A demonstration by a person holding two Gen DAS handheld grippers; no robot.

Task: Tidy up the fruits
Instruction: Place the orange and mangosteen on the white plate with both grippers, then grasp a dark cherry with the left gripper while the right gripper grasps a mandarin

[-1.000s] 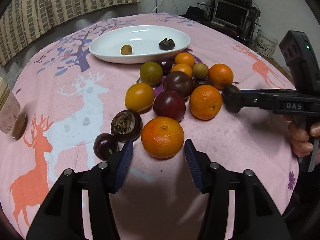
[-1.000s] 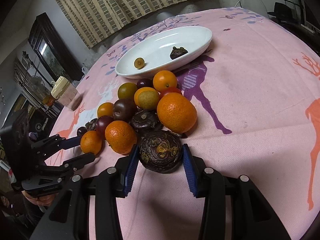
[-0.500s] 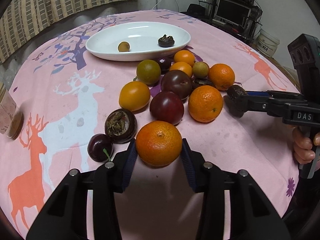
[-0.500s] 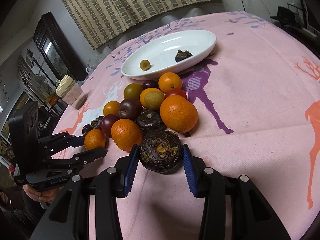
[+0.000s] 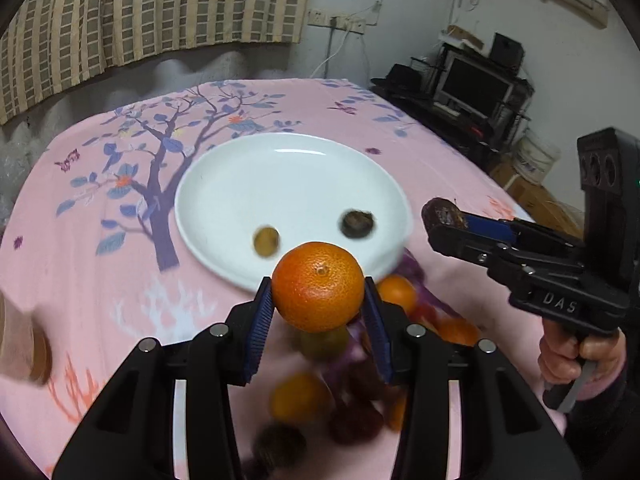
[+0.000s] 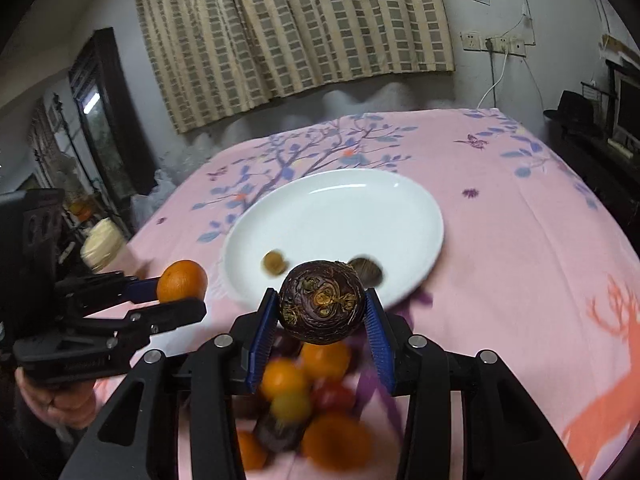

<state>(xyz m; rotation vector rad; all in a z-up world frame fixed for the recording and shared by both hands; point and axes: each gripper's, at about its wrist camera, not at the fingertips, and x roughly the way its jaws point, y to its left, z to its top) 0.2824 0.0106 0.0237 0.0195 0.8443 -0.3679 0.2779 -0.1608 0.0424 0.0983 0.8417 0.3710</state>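
Left gripper (image 5: 318, 312), black frame with blue ribbed pads, clamped partway closed on a round orange mandarin (image 5: 318, 286); the fruit sits between the two pads, lifted clear of the table, in front of the near rim of the oval white ceramic plate (image 5: 224, 184). The jaws have just been closing, with the mandarin between them. Right gripper (image 6: 322, 322), same build, closed to a similar width on a dark purple-brown round fruit with orange-yellow markings on its face (image 6: 322, 308) — also held above the table, at the plate's near edge. Seen from the left wrist, the right gripper (image 5: 448, 220) carries this dark fruit at its tips, with a hand (image 5: 576, 360) on its trigger.

On the plate lie two small items, blurred: a yellowish-brown round fruit (image 5: 266, 240) and a darker brown one (image 5: 357, 224). Below both grippers the remaining pile of orange, red and dark fruits (image 6: 304, 408) rests on the cloth, smeared by motion.

Surface: a table under a pink tablecloth (image 5: 100, 272) printed with a blue-purple tree, butterflies and orange deer. Room — a beige and grey checked curtain (image 6: 280, 32) on the back wall, wall sockets with a white cable (image 6: 492, 46), a dark monitor on a black stand (image 5: 476, 84), and a dark-framed cabinet (image 6: 100, 112) to one side.
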